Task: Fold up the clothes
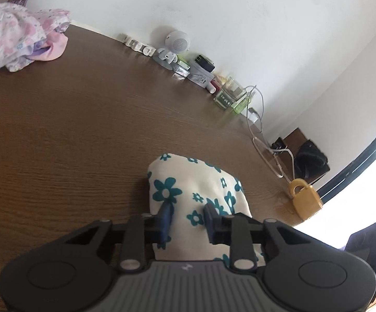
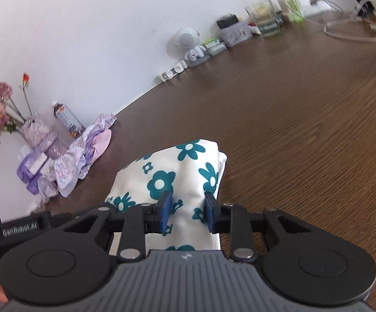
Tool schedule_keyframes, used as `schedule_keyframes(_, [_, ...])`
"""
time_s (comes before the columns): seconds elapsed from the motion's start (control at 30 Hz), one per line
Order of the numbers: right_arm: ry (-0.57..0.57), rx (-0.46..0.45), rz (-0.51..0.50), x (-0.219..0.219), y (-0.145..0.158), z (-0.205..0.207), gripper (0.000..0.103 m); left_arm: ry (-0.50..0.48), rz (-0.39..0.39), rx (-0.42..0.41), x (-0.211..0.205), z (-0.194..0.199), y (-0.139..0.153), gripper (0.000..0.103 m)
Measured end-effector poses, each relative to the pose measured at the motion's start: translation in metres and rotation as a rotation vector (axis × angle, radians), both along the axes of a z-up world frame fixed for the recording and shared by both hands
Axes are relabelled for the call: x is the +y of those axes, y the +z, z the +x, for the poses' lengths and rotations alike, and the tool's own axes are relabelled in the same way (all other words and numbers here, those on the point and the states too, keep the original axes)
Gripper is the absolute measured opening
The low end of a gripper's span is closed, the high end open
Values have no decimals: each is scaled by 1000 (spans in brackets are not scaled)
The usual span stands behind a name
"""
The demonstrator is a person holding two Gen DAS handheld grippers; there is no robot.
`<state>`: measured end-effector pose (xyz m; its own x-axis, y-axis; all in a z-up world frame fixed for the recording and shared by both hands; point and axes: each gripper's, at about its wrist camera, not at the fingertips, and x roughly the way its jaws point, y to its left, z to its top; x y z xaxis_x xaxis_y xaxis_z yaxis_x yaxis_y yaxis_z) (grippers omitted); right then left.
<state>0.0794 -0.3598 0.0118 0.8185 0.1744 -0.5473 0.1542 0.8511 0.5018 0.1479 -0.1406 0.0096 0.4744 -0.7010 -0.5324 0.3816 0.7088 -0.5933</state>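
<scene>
A white garment with teal flowers (image 1: pixel 188 182) is folded into a thick bundle over the brown wooden table (image 1: pixel 71 130). My left gripper (image 1: pixel 188 214) is shut on its near end, the cloth bulging between the blue pads. In the right wrist view the same floral garment (image 2: pixel 177 171) runs forward from my right gripper (image 2: pixel 188 208), which is shut on it too. The folded far end points toward the wall. Whether the bundle rests on the table or hangs just above it, I cannot tell.
A heap of pink and lilac floral clothes (image 1: pixel 13 39) lies at the table's far left, beside a vase of flowers (image 2: pixel 37 132) and a bottle (image 2: pixel 67 119). Small items, a white speaker (image 1: pixel 176 41), jars and a cable (image 1: pixel 263 150) line the wall. A gold padlock-shaped object (image 1: pixel 304 200) stands right.
</scene>
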Motion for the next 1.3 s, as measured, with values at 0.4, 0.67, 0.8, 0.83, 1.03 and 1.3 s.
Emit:
schedule_keyframes(0.4, [-25, 1, 61, -24, 3, 14, 30, 40, 23, 15, -4, 19, 3, 21])
schedule_keyframes(0.67, [1, -13, 41, -22, 8, 16, 47, 66, -1, 1, 1, 16, 5, 35])
schedule_keyframes(0.8, [-48, -26, 45, -30, 12, 27, 48, 87, 2, 30, -5, 34, 6, 54])
schedule_keyframes(0.83, [-52, -10, 49, -31, 11, 32, 45, 90, 3, 41, -7, 39, 5, 54])
schedule_keyframes(1.03, [-33, 13, 119, -35, -1, 40, 21, 68, -40, 59, -11, 50, -6, 23])
schedule_keyframes(1.3, [-54, 9, 174, -40, -5, 45, 13, 77, -32, 45, -15, 53, -2, 12])
